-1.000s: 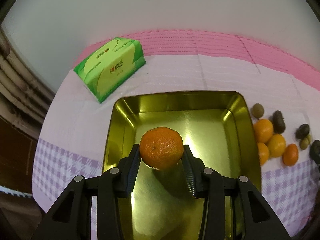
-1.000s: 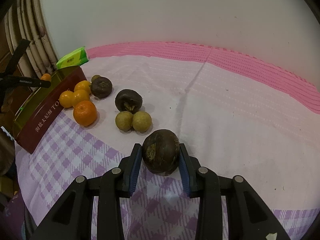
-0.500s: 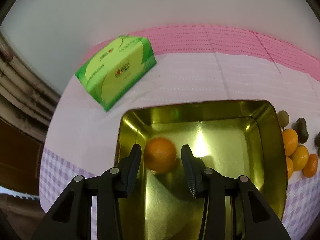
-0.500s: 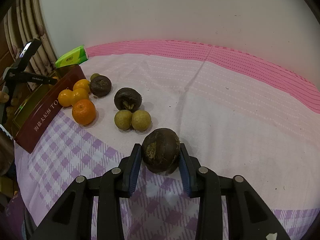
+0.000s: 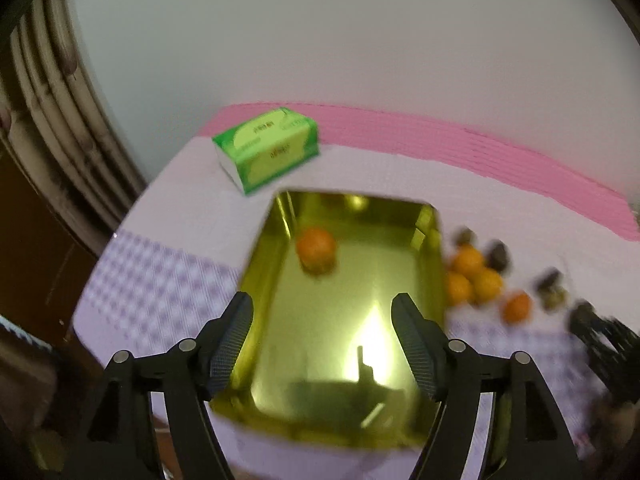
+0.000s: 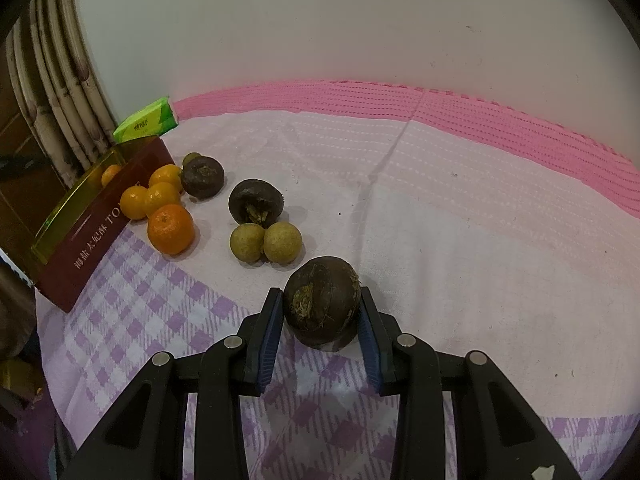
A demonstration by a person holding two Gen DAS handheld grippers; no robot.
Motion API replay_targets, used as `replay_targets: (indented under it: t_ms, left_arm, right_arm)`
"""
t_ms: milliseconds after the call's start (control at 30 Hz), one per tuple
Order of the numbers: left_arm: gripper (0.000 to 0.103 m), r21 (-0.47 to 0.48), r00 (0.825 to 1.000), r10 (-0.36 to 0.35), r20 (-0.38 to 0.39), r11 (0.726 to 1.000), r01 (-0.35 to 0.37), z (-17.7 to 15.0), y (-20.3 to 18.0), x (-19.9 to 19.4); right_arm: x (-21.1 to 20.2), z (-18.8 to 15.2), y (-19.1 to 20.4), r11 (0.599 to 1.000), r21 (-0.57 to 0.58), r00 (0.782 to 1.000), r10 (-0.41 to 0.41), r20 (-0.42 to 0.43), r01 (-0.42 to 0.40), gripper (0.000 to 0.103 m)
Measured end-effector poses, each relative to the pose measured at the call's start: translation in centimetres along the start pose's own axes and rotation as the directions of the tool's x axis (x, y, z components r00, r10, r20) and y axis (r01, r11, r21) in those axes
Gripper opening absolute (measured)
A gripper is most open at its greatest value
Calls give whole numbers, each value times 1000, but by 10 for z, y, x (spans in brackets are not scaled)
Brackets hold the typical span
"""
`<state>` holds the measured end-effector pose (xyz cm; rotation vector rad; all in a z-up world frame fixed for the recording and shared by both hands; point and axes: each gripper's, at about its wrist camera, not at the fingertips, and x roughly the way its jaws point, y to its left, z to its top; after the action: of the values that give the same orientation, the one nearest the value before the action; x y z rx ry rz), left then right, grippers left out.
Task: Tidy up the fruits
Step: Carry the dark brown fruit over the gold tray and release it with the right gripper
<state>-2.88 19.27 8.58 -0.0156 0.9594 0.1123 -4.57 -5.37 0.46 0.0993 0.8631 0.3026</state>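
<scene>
Resting stem-scar leftward, round dark fruit [image 6: 322, 302] in right tool [image 6: 320, 320]

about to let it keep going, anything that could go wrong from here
The orange lies loose on the slick floor of the gold tin, so it may roll. The right gripper is clamped on a dark round fruit that could slip. The fruits beside the tin are crowded and easily knocked.
</scene>
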Motion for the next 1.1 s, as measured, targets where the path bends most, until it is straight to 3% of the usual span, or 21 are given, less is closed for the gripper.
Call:
replay_targets:
  t_ms: [200, 367, 433, 500, 567, 800, 933, 1100]
  left_arm:
    - [72, 24, 999, 1, 32, 1000, -2, -55, -10, -41]
    - [72, -46, 999, 10, 36, 999, -8, -72, 8, -56]
    - [72, -90, 996, 57, 67, 995, -51, -74, 20, -62]
    - [72, -144, 984, 150, 99, 980, -135, -76, 30, -68]
    - [72, -174, 976, 182, 116, 972, -160, -79, 38, -70]
    - [72, -159, 986, 154, 58, 977, -143, -82, 43, -51]
    - [76, -133, 985, 157, 65, 980, -147, -81, 38, -50]
    - [80, -104, 987, 154, 49, 984, -148, -82, 36, -45]
  right_arm:
    - [-22, -4, 2, 997, 61, 999, 44, 9, -45, 33]
    - [-53, 9, 30, 995, 29, 994, 98, 39, -100, 33]
    - [-60, 19, 50, 991, -7, 990, 133, 44, -133, 33]
    - [-64, 29, 76, 983, -54, 984, 176, 40, -174, 33]
    - [-64, 42, 107, 969, -109, 974, 227, 28, -223, 33]
    - [-34, 92, 203, 903, -259, 937, 347, -34, -343, 33]
    - [8, 113, 244, 886, -313, 939, 328, -98, -342, 33]
    - [50, 125, 268, 883, -357, 952, 262, -160, -303, 33]
